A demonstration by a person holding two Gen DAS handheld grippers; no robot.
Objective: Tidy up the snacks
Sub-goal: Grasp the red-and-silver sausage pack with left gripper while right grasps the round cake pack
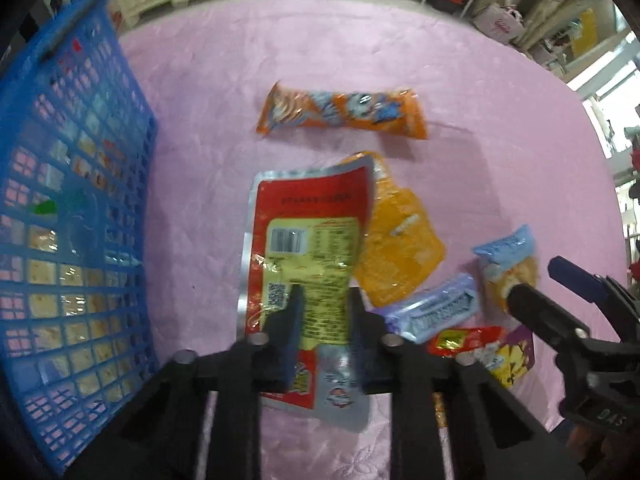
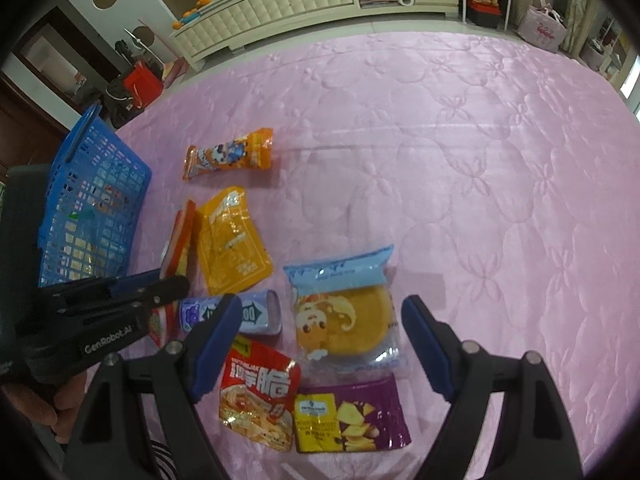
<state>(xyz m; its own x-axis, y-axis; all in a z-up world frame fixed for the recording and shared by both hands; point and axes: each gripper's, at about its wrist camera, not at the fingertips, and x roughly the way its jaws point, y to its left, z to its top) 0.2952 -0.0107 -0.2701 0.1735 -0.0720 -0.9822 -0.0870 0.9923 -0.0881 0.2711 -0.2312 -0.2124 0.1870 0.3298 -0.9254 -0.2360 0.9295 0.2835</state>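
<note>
Left wrist view is showing the left gripper clamping a red-and-silver snack pouch beside the blue basket on the pink bed. Right gripper is hovering wide over a blue-topped cake packet.

My left gripper has its jaws closed on a red and silver snack packet, barcode side up, above the pink quilted bed. A blue mesh basket stands at left. Beyond lie an orange wrapper and a yellow pouch. My right gripper enters at right.
</note>
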